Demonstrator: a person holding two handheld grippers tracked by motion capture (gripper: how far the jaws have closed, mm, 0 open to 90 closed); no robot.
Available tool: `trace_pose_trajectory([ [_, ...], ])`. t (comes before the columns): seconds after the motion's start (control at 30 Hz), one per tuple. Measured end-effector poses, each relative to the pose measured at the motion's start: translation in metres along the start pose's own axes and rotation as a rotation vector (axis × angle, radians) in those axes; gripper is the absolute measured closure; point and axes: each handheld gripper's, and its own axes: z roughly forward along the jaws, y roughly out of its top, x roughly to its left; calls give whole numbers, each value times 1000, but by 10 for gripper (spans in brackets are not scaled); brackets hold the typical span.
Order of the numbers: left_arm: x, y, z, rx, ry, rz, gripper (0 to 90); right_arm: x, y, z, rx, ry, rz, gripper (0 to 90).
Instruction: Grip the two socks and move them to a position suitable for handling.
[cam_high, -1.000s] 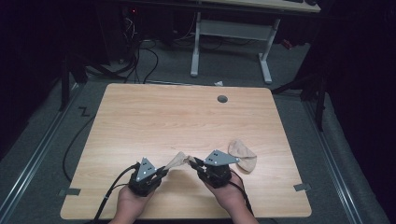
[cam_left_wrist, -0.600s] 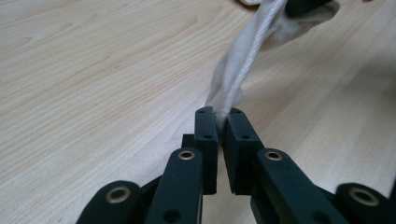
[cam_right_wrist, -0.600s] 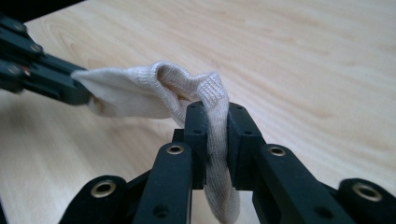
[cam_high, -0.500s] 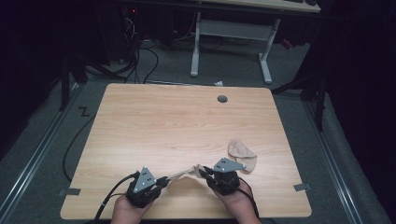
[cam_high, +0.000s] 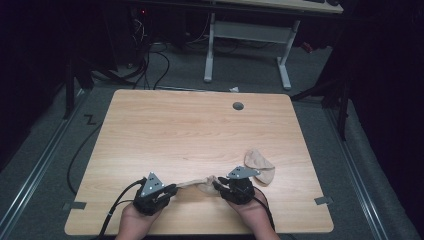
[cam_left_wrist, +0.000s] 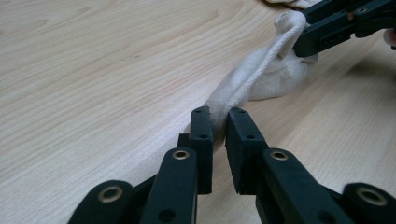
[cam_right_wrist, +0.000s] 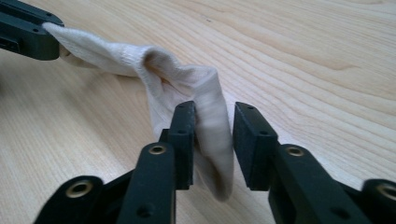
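Observation:
A beige sock (cam_high: 197, 183) lies stretched between my two grippers near the table's front edge. In the left gripper view, my left gripper (cam_left_wrist: 219, 116) still pinches the sock's (cam_left_wrist: 261, 74) narrow end between its pads, though its jaws have just been opening slightly. In the right gripper view, my right gripper (cam_right_wrist: 214, 112) has just been opening its jaws. They now stand apart, with the sock's other end (cam_right_wrist: 205, 98) slack between them. In the high view, the left gripper (cam_high: 175, 187) and the right gripper (cam_high: 216, 182) point toward each other. A second beige sock (cam_high: 260, 167) lies behind the right gripper.
The wooden table (cam_high: 200, 130) has a round cable hole (cam_high: 238, 106) near its far edge. Cables trail from both grippers over the front edge. A white desk frame (cam_high: 247, 37) stands on the floor beyond the table.
Both hands have come back toward the front edge and the sock has sunk to the table. The right jaws have opened off the sock; the left jaws have loosened a little.

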Motion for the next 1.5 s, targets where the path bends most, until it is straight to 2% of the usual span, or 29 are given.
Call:
trace_pose_trajectory([
  [0.2, 4, 2, 1, -9, 7, -4, 796, -1, 0, 0, -3, -3, 7, 678],
  [0.27, 5, 2, 1, -7, 10, -8, 789, -1, 0, 0, -7, -11, -3, 745],
  [0.3, 5, 2, 1, -7, 10, -8, 793, -1, 0, 0, -7, -11, -3, 745],
  [0.33, 5, 2, 0, -7, 5, -12, 793, -1, 0, -2, -15, -31, -13, 803],
  [0.37, 5, 2, -2, -13, -2, -13, 829, -1, 1, -3, -17, -36, -11, 828],
  [0.43, 2, 4, -7, -14, -31, -31, 864, -1, 2, -6, -28, -41, -8, 839],
  [0.53, -7, 6, -12, -16, -29, 2, 867, -1, 2, -9, -28, -39, -4, 840],
  [0.6, -5, 5, -11, -12, -39, -22, 862, -2, 1, -8, -17, -42, -4, 840],
  [0.8, 12, 7, 2, -10, 4, -52, 828, -5, 0, -2, 7, -43, 11, 840],
  [0.93, 21, 8, 11, -11, 4, -71, 789, -7, 2, 3, 14, -48, 19, 838],
  [1.07, 21, 8, 14, -9, 15, -55, 750, -13, 4, 10, 23, -61, 21, 833],
  [1.2, 22, 9, 12, -27, 20, -55, 701, -18, 5, 16, 33, -78, 31, 800],
  [1.3, 22, 10, 11, -39, 48, -42, 651, -19, 6, 16, 28, -102, 24, 750],
  [1.4, 23, 13, 11, -45, 68, -26, 621, -19, 7, 10, 7, -114, 23, 745],
  [1.5, 30, 19, 22, -29, 94, -28, 583, -18, 6, 9, 10, -103, 40, 746],
])
